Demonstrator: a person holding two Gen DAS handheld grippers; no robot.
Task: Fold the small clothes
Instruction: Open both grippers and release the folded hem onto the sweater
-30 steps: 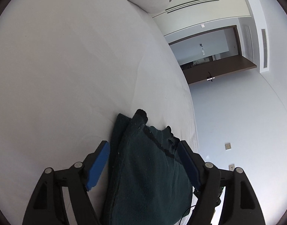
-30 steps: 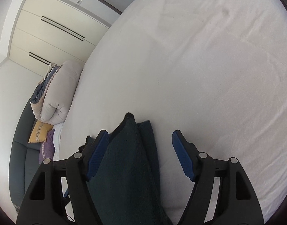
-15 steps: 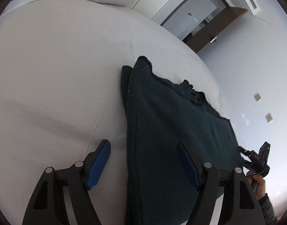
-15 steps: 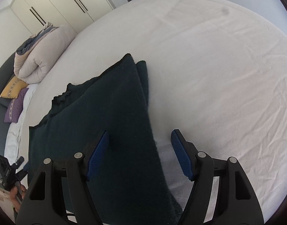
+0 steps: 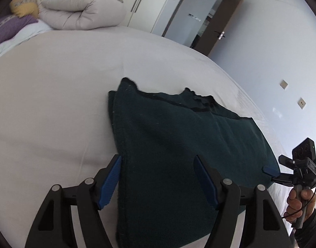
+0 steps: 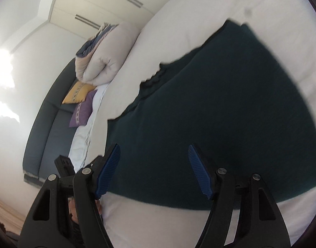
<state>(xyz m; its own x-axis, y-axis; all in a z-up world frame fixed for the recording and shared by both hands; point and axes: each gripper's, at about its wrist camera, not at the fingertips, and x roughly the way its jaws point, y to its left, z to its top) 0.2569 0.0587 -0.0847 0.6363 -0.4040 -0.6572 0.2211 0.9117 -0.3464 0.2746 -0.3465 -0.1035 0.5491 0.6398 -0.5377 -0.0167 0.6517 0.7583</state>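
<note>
Folded dark green knit garment [image 5: 178, 144] flat on white-sheeted bed [image 5: 54, 103]; left tongs [image 5: 158, 177] and right tongs [image 6: 153, 169] both gaping, gripping nothing.

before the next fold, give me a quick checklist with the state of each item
1. Left gripper open: ok.
2. Right gripper open: ok.
3. Dark green garment lying flat on the white bed sheet: ok.
4. Garment free of both grippers: ok, neither is closed on it.
5. Far edges aligned: not ok, a lower layer pokes out at the far left corner.
6. Rolled duvet well away from the garment: ok.
</note>
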